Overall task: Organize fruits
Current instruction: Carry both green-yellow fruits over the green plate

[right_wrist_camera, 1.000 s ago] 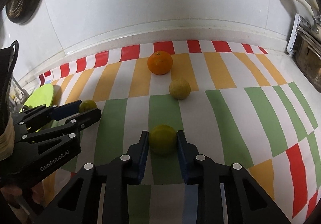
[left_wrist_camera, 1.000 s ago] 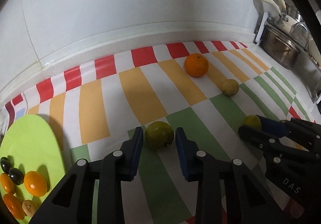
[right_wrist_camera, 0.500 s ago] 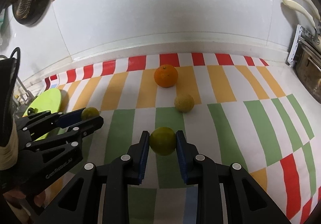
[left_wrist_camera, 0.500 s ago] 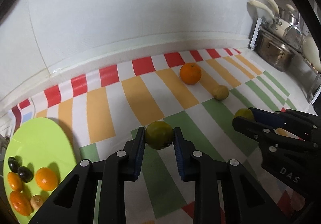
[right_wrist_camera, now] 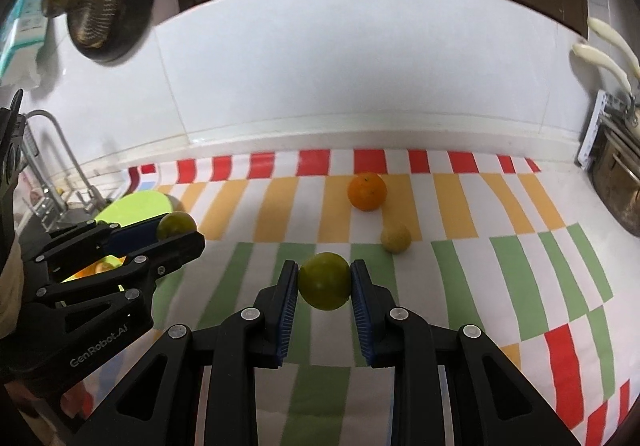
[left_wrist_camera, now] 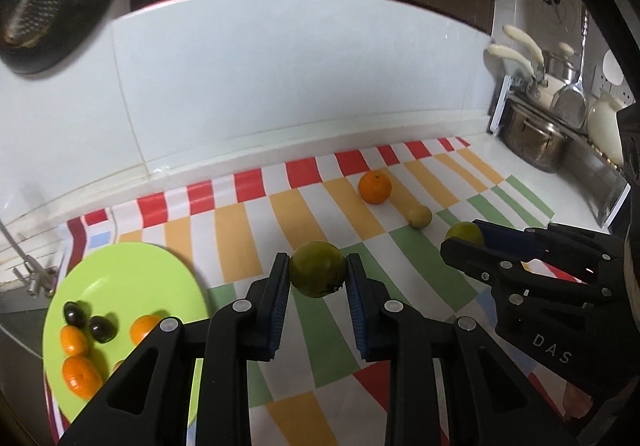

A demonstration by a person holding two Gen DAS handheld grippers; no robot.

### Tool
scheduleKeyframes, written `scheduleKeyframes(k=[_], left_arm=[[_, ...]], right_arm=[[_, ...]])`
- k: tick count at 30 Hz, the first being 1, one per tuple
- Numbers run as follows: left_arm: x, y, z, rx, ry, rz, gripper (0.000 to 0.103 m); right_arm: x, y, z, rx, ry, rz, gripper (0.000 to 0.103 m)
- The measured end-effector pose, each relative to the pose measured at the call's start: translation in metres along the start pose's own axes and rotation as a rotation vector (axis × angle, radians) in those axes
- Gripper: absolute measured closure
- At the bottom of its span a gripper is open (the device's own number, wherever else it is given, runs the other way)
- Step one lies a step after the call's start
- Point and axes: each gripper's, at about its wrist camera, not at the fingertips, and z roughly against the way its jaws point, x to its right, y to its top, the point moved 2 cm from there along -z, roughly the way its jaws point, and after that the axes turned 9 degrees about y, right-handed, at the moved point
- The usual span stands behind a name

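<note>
Right now your own grippers hide a good deal. Seen from your left wrist, the left gripper covers the near edge of the green plate, so one fruit there shows only as a sliver behind the black arm, too little to name. From the right wrist the plate is mostly lost behind that same gripper, and an orange patch glimpsed through its frame is too cut off to name. The pot far to the plate's right is cropped by the lens edge in both views.

On the plate you can count two dark round fruits and three small orange ones — all gathered on its near half, its far half bare.

Your left gripper pinches a green fruit, both blue pads pressed to its sides, held up off the striped cloth just right of the plate. Your right gripper clamps a second green fruit the same way, farther right of the plate. Beyond them, well to the plate's right, an orange and a pale yellow fruit sit on the cloth — near each other, not touching.
</note>
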Motion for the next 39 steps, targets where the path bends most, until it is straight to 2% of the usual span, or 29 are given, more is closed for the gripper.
scheduleKeyframes(k=[14,21,30,39], left_arm=[[-0.024,-0.004,0.053,0.075,0.072,0.056,0.075],[-0.041,-0.003,0.074,0.108,0.131,0.082,0.075],[-0.074,-0.004,0.084,0.129,0.207,0.125,0.075],[-0.113,-0.012,0.075,0.111,0.279,0.16,0.075]], right_arm=[[-0.042,0.013,0.029,0.064,0.074,0.091,0.075],[-0.066,0.023,0.035,0.093,0.121,0.152,0.075],[-0.099,0.04,0.024,0.111,0.214,0.209,0.075],[-0.135,0.055,-0.008,0.076,0.31,0.247,0.075]])
